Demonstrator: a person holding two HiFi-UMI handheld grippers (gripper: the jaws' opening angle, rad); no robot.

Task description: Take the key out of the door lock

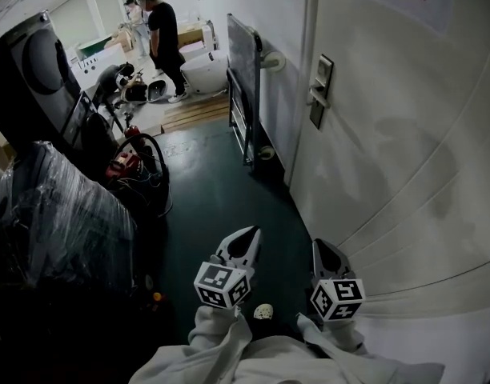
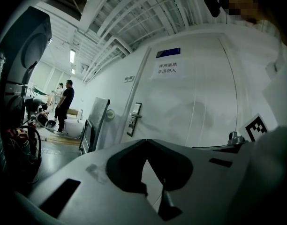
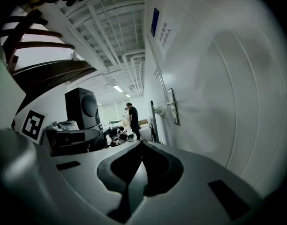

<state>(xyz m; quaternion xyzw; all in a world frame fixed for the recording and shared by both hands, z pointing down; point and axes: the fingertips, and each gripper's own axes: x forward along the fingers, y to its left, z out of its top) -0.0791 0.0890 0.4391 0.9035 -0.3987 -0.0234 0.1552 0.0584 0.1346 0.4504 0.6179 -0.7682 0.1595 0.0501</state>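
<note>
The white door (image 1: pixel 405 158) fills the right of the head view. Its lock plate with lever handle (image 1: pixel 319 86) sits well ahead of both grippers; it also shows in the left gripper view (image 2: pixel 133 119) and the right gripper view (image 3: pixel 172 106). The key is too small to make out in any view. My left gripper (image 1: pixel 247 238) is low over the dark green floor, with its jaw tips touching (image 2: pixel 146 140) and nothing between them. My right gripper (image 1: pixel 321 250) hangs beside it, nearer the door, with its tips also together (image 3: pixel 141 142) and nothing held.
A folded metal cart (image 1: pixel 243 70) leans on the wall left of the door. A plastic-wrapped stack (image 1: pixel 61 214), a black machine (image 1: pixel 29 70) and red gear with hoses (image 1: pixel 131 157) line the left. Two people (image 1: pixel 161 34) stand at the back by a wooden pallet (image 1: pixel 197 112).
</note>
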